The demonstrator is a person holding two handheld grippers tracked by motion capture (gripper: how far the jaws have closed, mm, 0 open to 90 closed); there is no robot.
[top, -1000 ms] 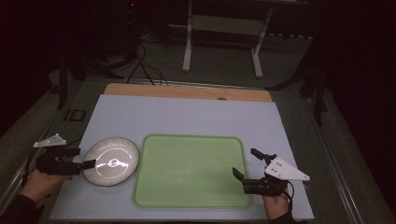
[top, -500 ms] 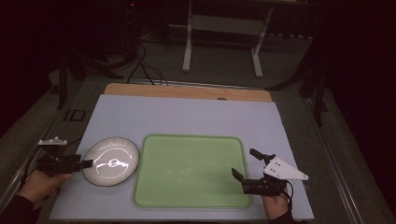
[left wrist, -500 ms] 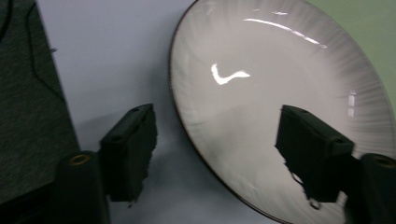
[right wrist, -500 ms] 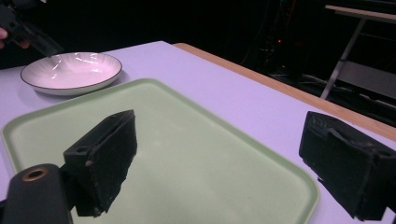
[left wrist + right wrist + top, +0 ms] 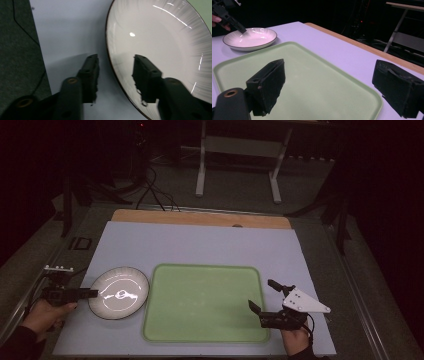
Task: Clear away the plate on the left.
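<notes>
On pale mat (image 5: pixel 200 245), green tray (image 5: pixel 205 300)

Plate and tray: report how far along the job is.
Done: nothing visibly moved; the green tray is bare. In hand: the left gripper, jaws open, straddles the rim of the plate, not clamped. Left: closing and lifting; the right gripper waits open at the tray's edge.

The left claw (image 5: pixel 115 75) has shifted slightly, straddling the plate (image 5: pixel 119 292) rim.

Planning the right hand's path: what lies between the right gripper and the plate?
The green tray, bare, spans the stretch between the right gripper and the white plate; the high view shows it, and the right gripper view shows nothing on it.
</notes>
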